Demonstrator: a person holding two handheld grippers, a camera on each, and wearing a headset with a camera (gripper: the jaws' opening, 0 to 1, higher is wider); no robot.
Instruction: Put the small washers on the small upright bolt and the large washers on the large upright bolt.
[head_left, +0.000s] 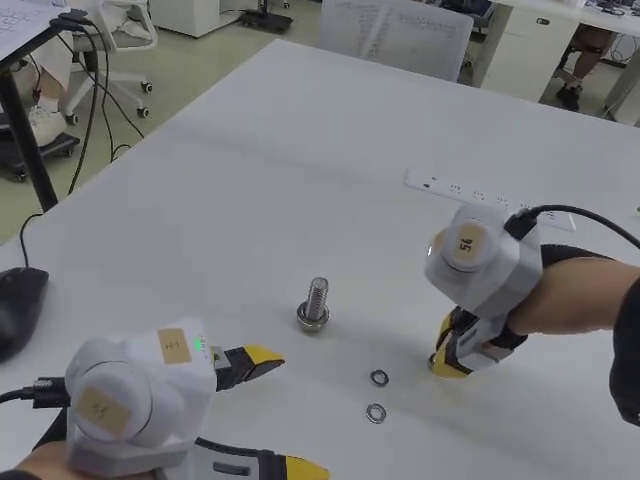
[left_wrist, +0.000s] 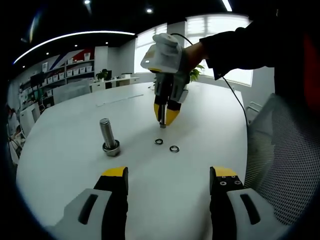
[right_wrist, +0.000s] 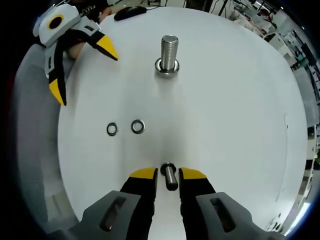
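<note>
White table (head_left: 280, 170), power strip (head_left: 460, 190) lying on it — black mouse (head_left: 15, 310) at left

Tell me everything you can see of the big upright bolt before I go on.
The big bolt is silvery metal, with a threaded shank and a flat top end. It stands upright on the white table. A wider ring sits round its foot; whether that is the bolt's head or a washer already on it, I cannot tell. Nothing but the table touches it: two loose washers lie flat off to one side, clear of it.
</note>
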